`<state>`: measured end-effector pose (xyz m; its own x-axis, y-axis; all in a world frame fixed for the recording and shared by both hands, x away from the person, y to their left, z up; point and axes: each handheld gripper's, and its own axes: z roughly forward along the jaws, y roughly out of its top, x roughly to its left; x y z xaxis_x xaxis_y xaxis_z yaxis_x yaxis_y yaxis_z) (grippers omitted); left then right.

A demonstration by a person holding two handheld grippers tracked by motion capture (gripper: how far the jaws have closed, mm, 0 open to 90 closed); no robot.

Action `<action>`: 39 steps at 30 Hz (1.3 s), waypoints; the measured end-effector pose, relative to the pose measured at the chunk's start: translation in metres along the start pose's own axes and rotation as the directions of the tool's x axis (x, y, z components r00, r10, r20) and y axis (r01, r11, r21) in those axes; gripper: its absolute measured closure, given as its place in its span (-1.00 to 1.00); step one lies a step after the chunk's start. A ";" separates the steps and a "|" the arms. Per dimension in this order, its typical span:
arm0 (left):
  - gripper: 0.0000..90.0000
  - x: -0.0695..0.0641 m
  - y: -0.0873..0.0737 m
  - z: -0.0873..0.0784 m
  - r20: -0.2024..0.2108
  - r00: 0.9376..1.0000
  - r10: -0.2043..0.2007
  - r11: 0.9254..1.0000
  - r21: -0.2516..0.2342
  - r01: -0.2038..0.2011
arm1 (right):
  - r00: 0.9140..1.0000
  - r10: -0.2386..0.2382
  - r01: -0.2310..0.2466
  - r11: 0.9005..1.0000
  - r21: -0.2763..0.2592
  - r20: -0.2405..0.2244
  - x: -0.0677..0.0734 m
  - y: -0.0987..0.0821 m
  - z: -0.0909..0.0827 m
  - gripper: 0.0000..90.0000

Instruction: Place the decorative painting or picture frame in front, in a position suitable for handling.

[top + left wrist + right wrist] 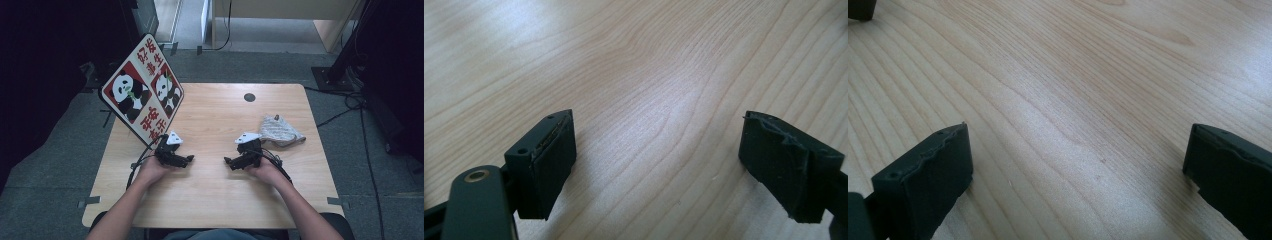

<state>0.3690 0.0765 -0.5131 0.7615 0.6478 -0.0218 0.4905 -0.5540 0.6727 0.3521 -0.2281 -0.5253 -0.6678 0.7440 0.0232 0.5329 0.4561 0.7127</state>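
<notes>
On the wooden table [215, 115] lies a grey crumpled cloth [280, 131] at the right. My left gripper [187, 160] rests low over the table at the front left, pointing toward the middle. Its jaws stand wide apart in the left gripper view [659, 160] with bare wood between them. My right gripper [229, 162] sits at the front right, pointing left toward the other one, a short way in front of the cloth. In the right gripper view [1078, 170] its jaws are also wide apart over bare wood.
A tilted board with panda pictures and red characters [142, 90] leans over the table's left back corner. A dark round hole [249, 97] sits near the back edge. Cables [345, 107] run on the floor at the right.
</notes>
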 end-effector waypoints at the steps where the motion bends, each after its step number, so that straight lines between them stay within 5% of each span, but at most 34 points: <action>1: -0.65 0.000 0.000 0.000 0.000 1.000 0.000 1.000 0.000 0.000 | 1.000 0.000 0.000 1.000 0.000 0.000 0.000 0.000 0.000 -1.00; 3: -0.65 0.002 0.003 -0.004 0.023 0.999 -0.027 1.000 0.009 0.027 | 1.000 -0.001 0.001 1.000 0.002 0.000 0.000 0.000 0.000 -1.00; 16: -0.37 0.006 0.004 -0.026 0.093 0.995 -0.033 0.999 -0.004 0.034 | 1.000 -0.001 0.001 1.000 0.001 0.000 0.000 0.000 0.000 -1.00; 23: -0.29 0.009 0.004 -0.035 0.094 0.995 -0.025 1.000 -0.002 0.026 | 1.000 -0.001 0.001 1.000 0.001 0.000 0.000 0.000 0.000 -1.00; 32: -0.24 0.018 0.000 -0.053 0.097 0.991 -0.094 0.995 -0.011 0.095 | 1.000 0.001 -0.001 1.000 0.002 0.000 0.000 0.000 0.000 -1.00; 39: -0.23 0.021 -0.004 -0.065 0.114 0.990 -0.088 0.995 -0.034 0.092 | 1.000 0.001 -0.001 1.000 0.002 0.000 0.000 0.000 0.000 -1.00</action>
<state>0.3551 0.1262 -0.4676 0.7587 0.6303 -0.1648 0.5439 -0.4734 0.6929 0.3520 -0.2280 -0.5251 -0.6675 0.7442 0.0241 0.5345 0.4563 0.7114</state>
